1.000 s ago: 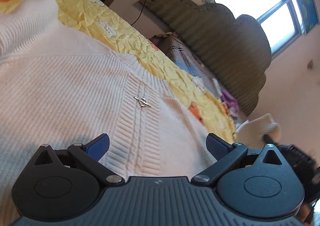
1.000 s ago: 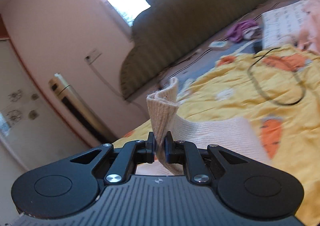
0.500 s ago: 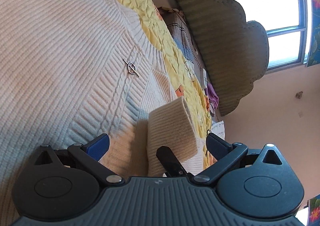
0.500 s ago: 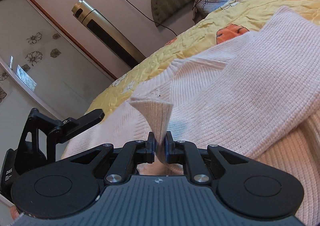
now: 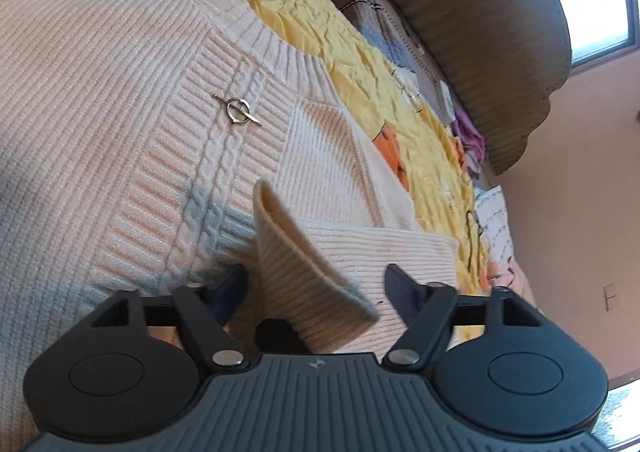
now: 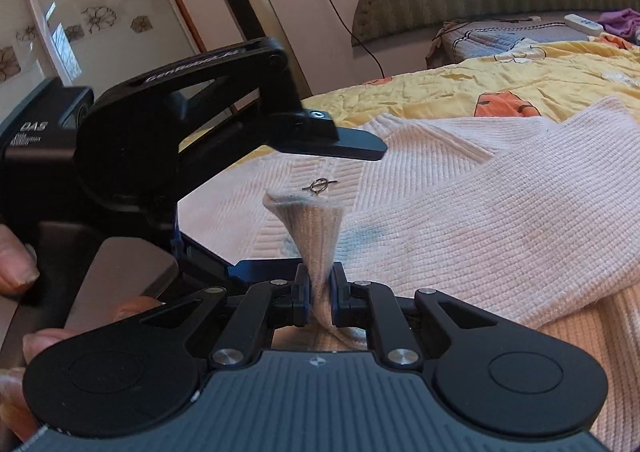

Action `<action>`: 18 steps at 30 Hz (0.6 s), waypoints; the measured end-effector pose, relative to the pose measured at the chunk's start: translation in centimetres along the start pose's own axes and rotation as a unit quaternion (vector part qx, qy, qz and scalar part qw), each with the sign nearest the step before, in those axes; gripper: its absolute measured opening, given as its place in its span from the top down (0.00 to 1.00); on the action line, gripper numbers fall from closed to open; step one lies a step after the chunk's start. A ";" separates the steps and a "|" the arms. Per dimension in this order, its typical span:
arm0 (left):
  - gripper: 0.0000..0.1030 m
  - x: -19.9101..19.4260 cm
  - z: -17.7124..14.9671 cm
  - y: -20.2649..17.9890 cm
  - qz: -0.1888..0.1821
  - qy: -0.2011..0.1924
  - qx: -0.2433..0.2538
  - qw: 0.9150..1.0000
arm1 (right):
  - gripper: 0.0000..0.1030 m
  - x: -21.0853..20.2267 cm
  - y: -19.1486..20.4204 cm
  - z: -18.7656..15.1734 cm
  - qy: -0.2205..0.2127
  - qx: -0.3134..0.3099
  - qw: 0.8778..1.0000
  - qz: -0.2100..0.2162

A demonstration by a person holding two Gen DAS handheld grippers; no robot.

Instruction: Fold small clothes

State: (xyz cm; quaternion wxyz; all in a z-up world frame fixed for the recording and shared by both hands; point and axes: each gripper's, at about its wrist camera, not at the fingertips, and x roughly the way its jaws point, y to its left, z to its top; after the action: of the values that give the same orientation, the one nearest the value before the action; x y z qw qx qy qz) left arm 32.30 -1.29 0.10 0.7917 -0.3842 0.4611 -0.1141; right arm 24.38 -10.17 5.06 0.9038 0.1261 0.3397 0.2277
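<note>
Your right gripper [image 6: 320,294] pinches the sweater's cuff [image 6: 308,220], which stands upright between its fingers; your left gripper [image 5: 316,288] hangs spread around it. The cream sweater [image 5: 120,132] lies flat on the yellow bedspread [image 5: 340,32], collar toward the headboard [image 5: 500,32]; its hem is out of frame.

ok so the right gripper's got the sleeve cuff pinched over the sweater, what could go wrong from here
1. The right gripper pinches only the twisted end of the cuff; it may slip out or land creased.
2. The metal pin on the sweater sits just beyond the cuff and might snag it.
3. The open left gripper is very close, so the two tools could bump.
</note>
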 end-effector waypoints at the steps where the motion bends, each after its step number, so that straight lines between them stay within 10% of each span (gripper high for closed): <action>1: 0.58 -0.1 -0.1 0.2 0.008 0.004 0.003 1.000 | 0.86 -0.1 -0.1 -0.1 0.000 0.002 1.000 0.002; 6: 0.87 -0.4 0.0 1.1 0.033 0.018 -0.001 0.999 | 0.69 -0.2 -0.1 -0.3 0.007 0.008 1.000 0.017; 9: 0.89 -0.8 -0.1 1.2 0.039 0.020 0.017 0.999 | 0.51 -1.3 -0.4 -0.2 0.002 0.022 0.999 0.029; 18: 0.89 -8.1 1.0 -0.6 0.037 -0.063 0.103 0.992 | 0.44 -9.3 -6.4 2.1 -0.071 0.121 0.990 0.029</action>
State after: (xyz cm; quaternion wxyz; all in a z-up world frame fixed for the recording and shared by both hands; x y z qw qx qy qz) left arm 28.74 3.14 5.98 0.8584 -0.2893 0.4098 -0.1072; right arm 21.68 -20.44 9.29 0.8969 0.2599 0.2955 0.2018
